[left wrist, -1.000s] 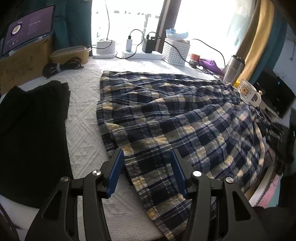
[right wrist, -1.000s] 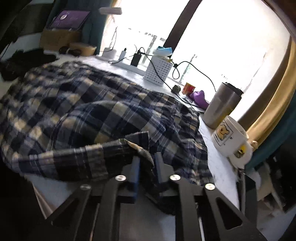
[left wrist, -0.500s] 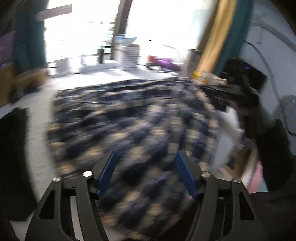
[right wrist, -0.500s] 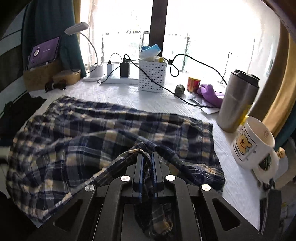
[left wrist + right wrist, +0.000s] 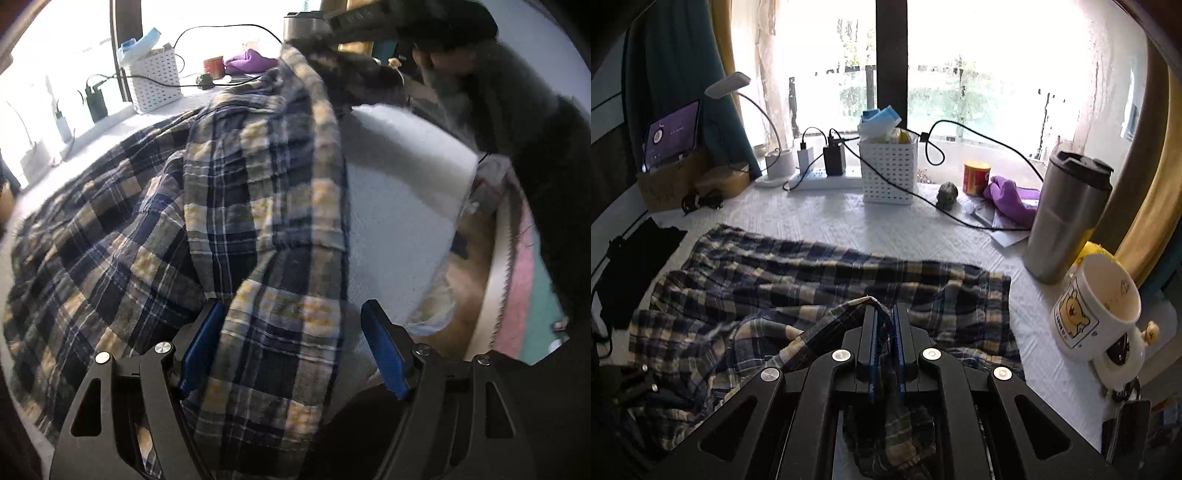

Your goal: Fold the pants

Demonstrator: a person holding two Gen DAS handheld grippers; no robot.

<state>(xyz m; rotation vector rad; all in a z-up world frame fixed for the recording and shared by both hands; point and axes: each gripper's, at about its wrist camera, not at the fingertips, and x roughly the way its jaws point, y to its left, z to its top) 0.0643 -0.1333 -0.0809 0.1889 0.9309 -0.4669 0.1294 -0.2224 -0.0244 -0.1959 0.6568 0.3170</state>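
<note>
1. Pants (image 5: 820, 280) in navy and yellow plaid lie spread over the white table (image 5: 923, 236) ahead of the right tool (image 5: 885, 325), with one edge lifted off the surface.
2. The right tool has its blue-lined fingers (image 5: 873, 332) pressed together on that lifted edge; a fold of plaid rises between them and more cloth hangs down below the tool.
3. In the left wrist view the pants (image 5: 258, 206) run as a raised band from up ahead, where the far end is held aloft, down toward the left tool (image 5: 291, 332).
4. The left tool is spread wide, its blue fingers (image 5: 384, 350) on either side of the plaid band; the cloth drapes between and over them, not pinched.
5. Right of the right tool stand a steel tumbler (image 5: 1067, 218) and, nearer, a white bear mug (image 5: 1093, 306), both just beside the pants' right edge.
6. Beyond the pants, ahead of the right tool, sit a white perforated basket (image 5: 890, 170), a power strip (image 5: 823, 179) with chargers, a small orange can (image 5: 976, 177) and a purple cloth (image 5: 1012, 195); black cables cross the table there.
7. Dark fabric (image 5: 642, 266) lies to the left of the pants.
</note>
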